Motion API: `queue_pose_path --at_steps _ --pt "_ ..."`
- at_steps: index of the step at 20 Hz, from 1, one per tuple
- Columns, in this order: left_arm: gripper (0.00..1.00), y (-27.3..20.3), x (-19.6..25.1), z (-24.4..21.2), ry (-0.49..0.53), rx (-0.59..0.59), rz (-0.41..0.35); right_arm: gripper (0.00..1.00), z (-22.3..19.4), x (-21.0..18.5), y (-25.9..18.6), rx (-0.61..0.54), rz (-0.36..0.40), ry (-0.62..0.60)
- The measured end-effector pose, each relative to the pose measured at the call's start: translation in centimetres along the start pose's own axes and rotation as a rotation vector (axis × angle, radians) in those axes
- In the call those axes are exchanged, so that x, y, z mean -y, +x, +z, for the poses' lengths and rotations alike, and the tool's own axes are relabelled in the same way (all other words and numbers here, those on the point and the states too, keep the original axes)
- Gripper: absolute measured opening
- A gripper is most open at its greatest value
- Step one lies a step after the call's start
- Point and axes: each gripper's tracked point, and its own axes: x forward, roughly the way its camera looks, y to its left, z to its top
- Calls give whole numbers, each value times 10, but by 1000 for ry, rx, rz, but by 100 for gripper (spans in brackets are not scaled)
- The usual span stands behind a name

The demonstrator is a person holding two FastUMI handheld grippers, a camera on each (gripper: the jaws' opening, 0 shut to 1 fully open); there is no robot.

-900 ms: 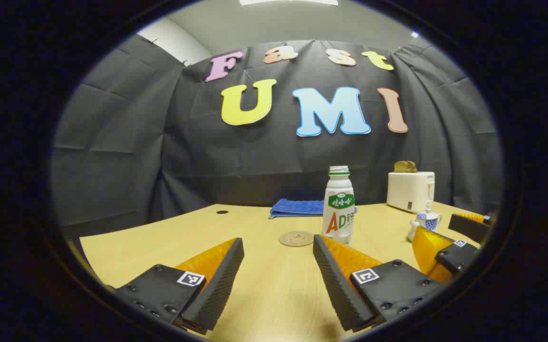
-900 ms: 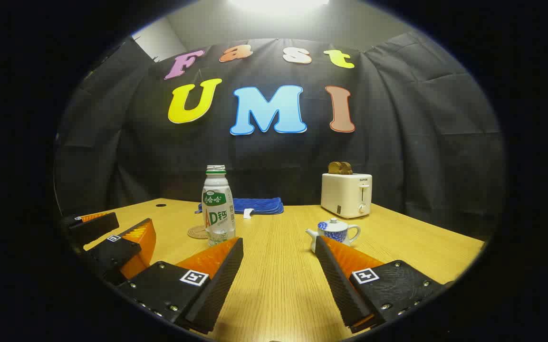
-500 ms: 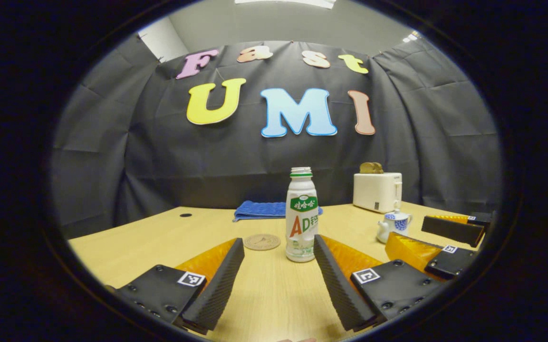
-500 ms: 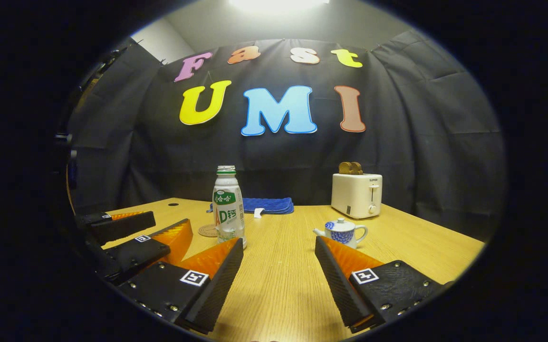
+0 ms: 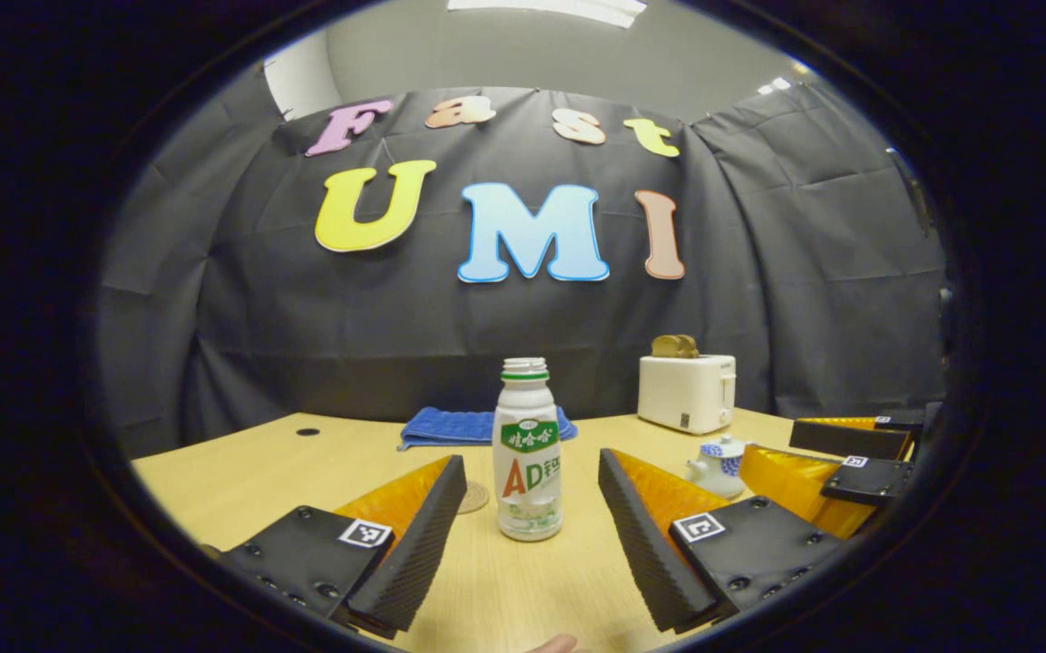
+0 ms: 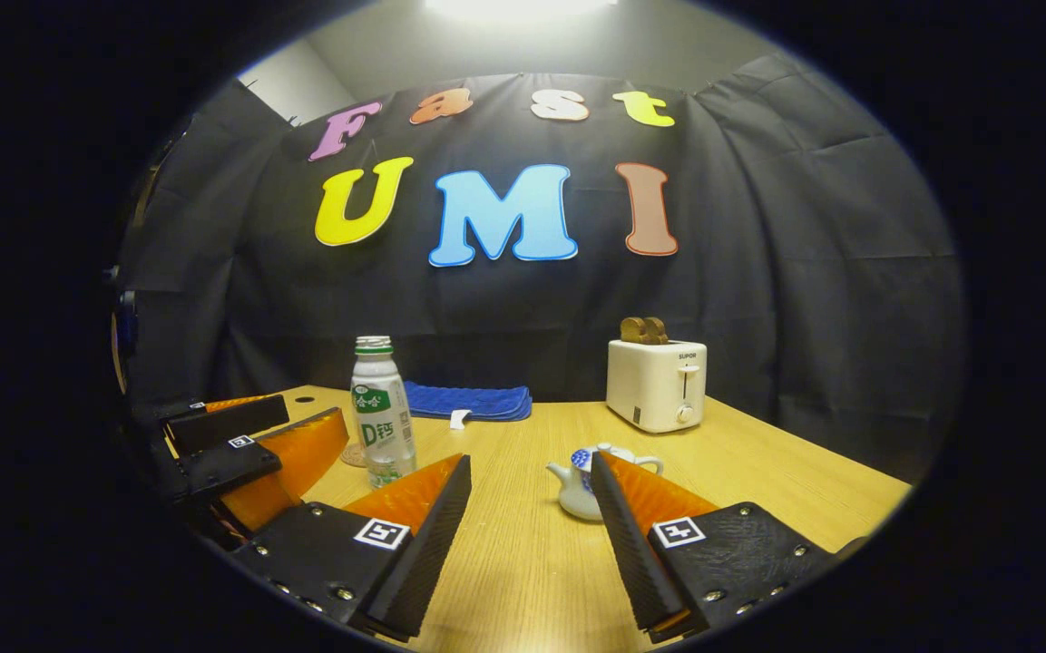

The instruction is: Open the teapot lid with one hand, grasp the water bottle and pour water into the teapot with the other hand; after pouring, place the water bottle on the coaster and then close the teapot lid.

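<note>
Bottle: white plastic bottle (image 5: 528, 451), green label, cap off, upright on the surface (image 5: 241, 467), just ahead of the left claw (image 5: 532, 472), centred between its fingers, not touched.
Left claw: fingers wide apart, empty.
Coaster: round coaster (image 5: 474, 496) just behind the bottle, partly hidden by the left finger.
Teapot: small white-and-blue teapot (image 6: 577, 476), lid on, just ahead of the right claw (image 6: 532, 467), partly behind its right finger.
Right claw: fingers apart, empty.
Behind: blue cloth (image 6: 468, 400), white toaster (image 6: 657, 384) with toast.
</note>
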Motion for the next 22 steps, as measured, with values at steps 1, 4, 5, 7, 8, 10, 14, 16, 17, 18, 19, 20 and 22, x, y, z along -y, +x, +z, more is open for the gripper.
queue_pose_path --at_steps 1,4,5,7,8,10,14,16,17,18,19,20,22 --pt "100 10 1 -6 7 -17 -2 82 1 7 7 -8 -10 -1" --pt "100 25 7 -10 -20 -46 -12 82 1 20 26 -27 -34 -4" --pt "100 29 8 -13 -24 -55 -13 82 -1 22 31 -37 -36 3" --pt "90 34 7 -16 -29 -65 -13 68 -7 33 42 -63 -60 6" --pt "95 36 5 -17 -28 -68 -10 65 -7 37 45 -76 -71 5" --pt "100 41 3 -18 -12 -71 -7 42 -10 45 63 -86 -84 11" --pt "100 49 1 -20 21 -78 -3 42 -16 56 91 -120 -97 1" --pt "100 52 0 -21 24 -81 -2 42 -24 55 103 -151 -97 -16" --pt "100 53 0 -22 21 -85 -4 42 -31 56 107 -172 -99 -23" --pt "89 54 1 -24 20 -89 -5 43 -27 57 108 -153 -100 -34" --pt "91 55 0 -25 23 -93 -5 43 -28 58 113 -150 -106 -47" --pt "93 56 -1 -27 28 -97 -6 43 -14 62 112 -147 -135 -62" --pt "97 57 -1 -32 31 -111 -10 13 -28 61 114 -148 -132 -94"
